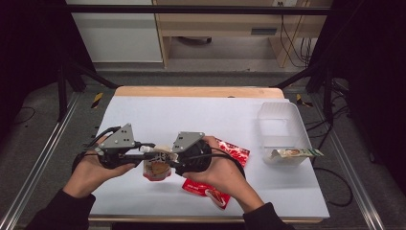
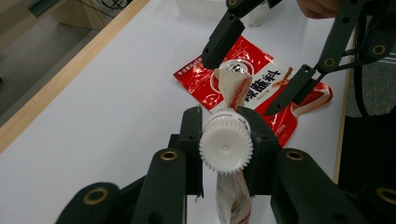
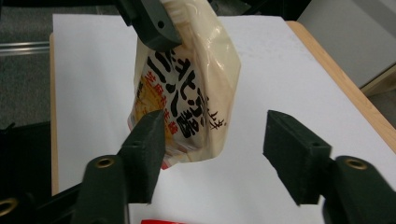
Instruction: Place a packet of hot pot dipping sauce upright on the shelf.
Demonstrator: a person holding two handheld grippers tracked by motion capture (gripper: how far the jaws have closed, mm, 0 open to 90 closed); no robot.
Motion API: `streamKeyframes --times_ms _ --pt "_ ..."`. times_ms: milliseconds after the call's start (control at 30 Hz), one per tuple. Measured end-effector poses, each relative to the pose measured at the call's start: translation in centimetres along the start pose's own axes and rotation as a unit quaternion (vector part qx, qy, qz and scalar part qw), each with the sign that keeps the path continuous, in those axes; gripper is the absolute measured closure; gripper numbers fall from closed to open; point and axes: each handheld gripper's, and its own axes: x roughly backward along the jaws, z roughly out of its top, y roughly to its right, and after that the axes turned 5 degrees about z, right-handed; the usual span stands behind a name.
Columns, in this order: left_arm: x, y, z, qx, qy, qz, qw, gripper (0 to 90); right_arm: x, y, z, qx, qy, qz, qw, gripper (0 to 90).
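Holding a spouted pouch (image 1: 156, 168) just above the white surface (image 1: 201, 120), we grip its neck below the white ribbed cap (image 2: 226, 144) with the left hand-held gripper (image 2: 223, 154), jaws closed on it. Our right hand-held gripper (image 3: 212, 154) faces the pouch with its jaws wide apart, one jaw just beside the cream printed body, nothing held. A red packet (image 1: 234, 152) lies flat on the surface beneath our right hand (image 1: 218, 173). Farther right sits a clear plastic bin (image 1: 282, 122) with a wrapped packet (image 1: 293, 153) resting across its near rim. We judge sorting is partly done: one packet at the bin, the pouch lifted, the red packet still waiting.
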Motion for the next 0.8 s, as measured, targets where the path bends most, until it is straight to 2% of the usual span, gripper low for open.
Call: streamKeyframes --times_ms 133,333,500,533,633,733,800 --pt "-0.1 0.1 0.1 -0.005 -0.003 -0.002 1.0 72.4 -0.3 0.1 0.2 0.004 -0.011 0.009 0.9999 32.3" --pt "-0.4 0.3 0.2 -0.011 -0.009 -0.004 0.9999 72.4 -0.3 0.3 0.7 0.006 -0.026 0.016 0.9995 30.8" --pt "-0.6 0.3 0.2 -0.014 -0.012 -0.005 0.9998 72.4 -0.4 0.6 1.0 0.018 -0.045 0.022 0.9986 31.8" --pt "-0.7 0.4 0.3 -0.013 -0.013 -0.005 0.9998 72.4 -0.4 0.7 1.1 0.022 -0.057 0.028 0.9978 33.9" --pt "-0.8 0.4 0.4 -0.015 -0.014 -0.006 0.9998 72.4 -0.4 0.7 1.3 0.025 -0.062 0.035 0.9972 36.3" --pt "-1.0 0.5 0.5 -0.017 -0.014 -0.007 0.9997 72.4 -0.5 0.7 1.5 0.032 -0.073 0.044 0.9958 45.6" --pt "-1.1 0.5 0.6 -0.018 -0.016 -0.008 0.9997 72.4 -0.6 0.8 1.5 0.035 -0.077 0.046 0.9953 48.1"
